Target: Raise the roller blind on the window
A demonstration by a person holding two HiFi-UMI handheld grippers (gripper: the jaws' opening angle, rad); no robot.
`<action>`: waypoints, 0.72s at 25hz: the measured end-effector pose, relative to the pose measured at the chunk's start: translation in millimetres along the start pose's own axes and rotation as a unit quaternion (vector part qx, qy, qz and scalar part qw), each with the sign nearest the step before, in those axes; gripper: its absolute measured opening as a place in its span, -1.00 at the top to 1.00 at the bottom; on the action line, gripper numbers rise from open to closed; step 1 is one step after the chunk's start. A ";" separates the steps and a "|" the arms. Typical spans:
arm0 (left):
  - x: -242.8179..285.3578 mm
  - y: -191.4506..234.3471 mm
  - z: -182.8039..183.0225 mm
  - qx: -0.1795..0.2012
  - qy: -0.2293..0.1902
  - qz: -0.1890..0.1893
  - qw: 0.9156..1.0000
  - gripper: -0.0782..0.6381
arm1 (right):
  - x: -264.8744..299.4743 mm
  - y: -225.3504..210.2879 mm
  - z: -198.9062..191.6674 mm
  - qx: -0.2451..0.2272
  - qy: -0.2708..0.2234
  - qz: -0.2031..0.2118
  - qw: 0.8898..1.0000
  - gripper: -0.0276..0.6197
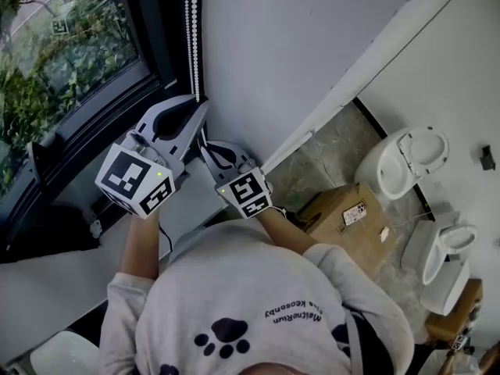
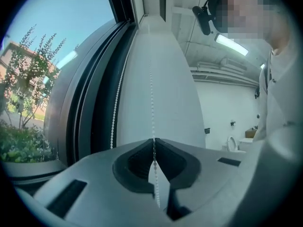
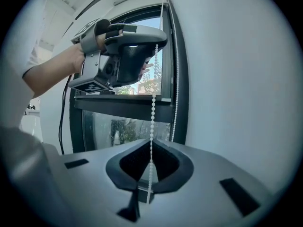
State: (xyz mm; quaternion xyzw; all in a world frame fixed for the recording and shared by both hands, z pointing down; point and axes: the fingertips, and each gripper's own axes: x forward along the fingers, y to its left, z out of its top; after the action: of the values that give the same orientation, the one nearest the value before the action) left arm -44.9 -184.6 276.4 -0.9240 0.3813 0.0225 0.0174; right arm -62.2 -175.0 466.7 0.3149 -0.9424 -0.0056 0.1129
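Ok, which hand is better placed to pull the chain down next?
Left, probably: the left gripper is shut on the bead chain above the right gripper, which grips the same strand lower, so it has more downward travel.

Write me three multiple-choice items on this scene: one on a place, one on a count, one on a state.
1. Where does the left gripper grip, relative to the right gripper?
A) higher on the same strand
B) lower on it
C) on the sill

2. How many strands of the bead chain hang beside the window?
A) one
B) two
C) four

3. What is the right gripper's state?
A) wide open
B) shut on the bead chain
C) shut on nothing

Answers:
1 A: the right gripper view shows it above, on the same strand.
2 B: one gripped strand, one free beside it.
3 B: its jaws meet around the beads.
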 end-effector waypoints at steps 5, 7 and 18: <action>-8.3 -3.1 -5.6 -0.013 -0.010 0.003 1.000 0.73 | -5.2 10.5 -28.2 -0.004 0.045 0.016 0.999 0.85; -11.1 -1.2 -5.3 -0.020 -0.013 0.003 1.000 0.73 | -9.8 11.4 -23.4 -0.001 0.037 0.017 0.999 0.74; -12.2 1.3 -47.4 -0.037 0.018 0.003 0.999 0.73 | -65.3 -6.6 115.6 0.001 -0.098 -0.022 0.995 0.69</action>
State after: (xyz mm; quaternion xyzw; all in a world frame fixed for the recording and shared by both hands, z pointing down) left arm -53.1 -179.4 324.3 -0.9231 0.3832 0.0206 -0.0240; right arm -32.6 -148.4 339.8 0.3339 -0.9417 -0.0377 0.0193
